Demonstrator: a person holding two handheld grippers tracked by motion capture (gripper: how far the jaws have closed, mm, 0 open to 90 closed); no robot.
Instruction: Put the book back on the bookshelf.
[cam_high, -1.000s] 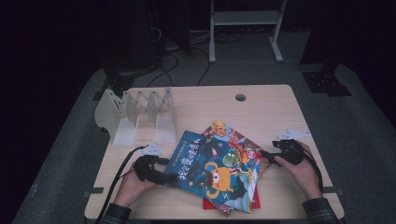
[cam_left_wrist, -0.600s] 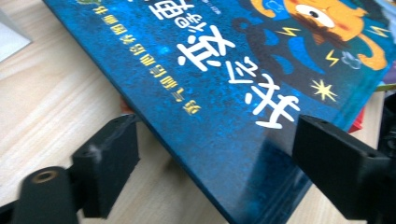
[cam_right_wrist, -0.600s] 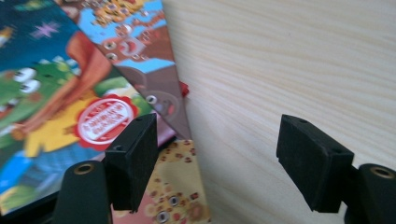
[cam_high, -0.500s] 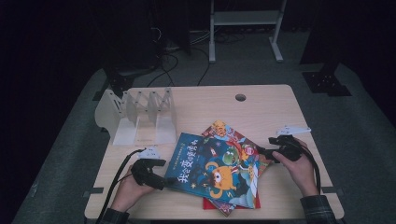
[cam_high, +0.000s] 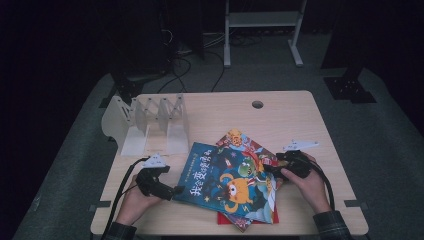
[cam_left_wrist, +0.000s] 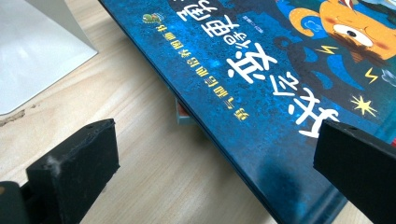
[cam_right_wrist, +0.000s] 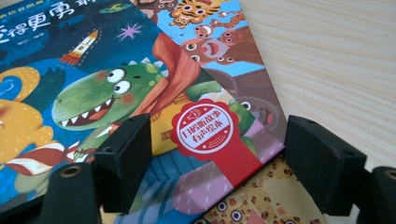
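Observation:
A loose stack of picture books lies at the table's front centre. On top is a blue book (cam_high: 222, 180) (cam_left_wrist: 261, 79) with an orange monster and a green dinosaur (cam_right_wrist: 107, 93). Beneath it are an animal-cover book (cam_high: 239, 139) (cam_right_wrist: 219, 32) and a red one (cam_high: 226, 218). My left gripper (cam_high: 176, 190) (cam_left_wrist: 217, 172) is open, its jaws either side of the blue book's left edge. At the stack's right side my right gripper (cam_high: 269, 170) (cam_right_wrist: 223, 161) is open, straddling the corner with the red seal (cam_right_wrist: 201, 127).
A white slotted book rack (cam_high: 150, 125) stands at the table's rear left; its base (cam_left_wrist: 37, 51) lies close to my left gripper. A cable hole (cam_high: 257, 104) sits near the far edge. Bare wood lies right of the books.
My right gripper has shifted left onto the stack's right corner. My left gripper has edged slightly toward the front. The books lie as before.

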